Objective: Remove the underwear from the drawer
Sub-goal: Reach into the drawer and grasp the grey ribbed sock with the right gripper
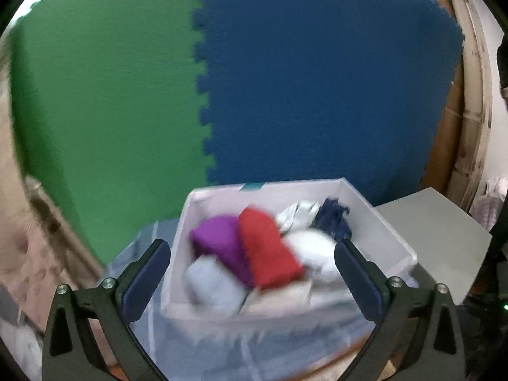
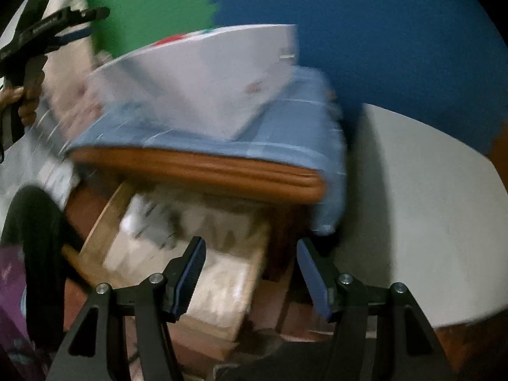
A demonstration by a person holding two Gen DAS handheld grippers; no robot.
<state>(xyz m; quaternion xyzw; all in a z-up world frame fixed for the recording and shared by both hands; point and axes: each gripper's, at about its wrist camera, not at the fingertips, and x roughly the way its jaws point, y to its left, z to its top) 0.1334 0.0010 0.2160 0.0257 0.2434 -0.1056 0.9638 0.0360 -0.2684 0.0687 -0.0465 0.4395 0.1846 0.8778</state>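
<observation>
The left gripper [image 1: 252, 273] has its jaws spread wide, with nothing pinched between the pads. It hovers in front of a white box [image 1: 374, 219] that sits on a blue checked cloth [image 1: 222, 343]. In the left wrist view the box fills the span from six to three o'clock, and holds rolled garments: a purple roll [image 1: 219, 241] toward nine o'clock of the box, a red roll [image 1: 266, 250] in the middle, a pale blue roll [image 1: 212, 282] at seven o'clock, a white roll [image 1: 312, 247] at three o'clock, and a navy piece [image 1: 335, 219] at one o'clock. Blur hides finer detail of them.

The right gripper [image 2: 250, 273] stands partly open, and its pads grip nothing. It points down into an open wooden drawer [image 2: 104, 222] below the table edge [image 2: 203, 168]; light folded fabric [image 2: 222, 285] lies inside, at six o'clock in the right wrist view, too smeared to identify. A grey cabinet top [image 2: 428, 216] sits at three o'clock. Green and blue foam mats [image 1: 317, 79] cover the wall behind.
</observation>
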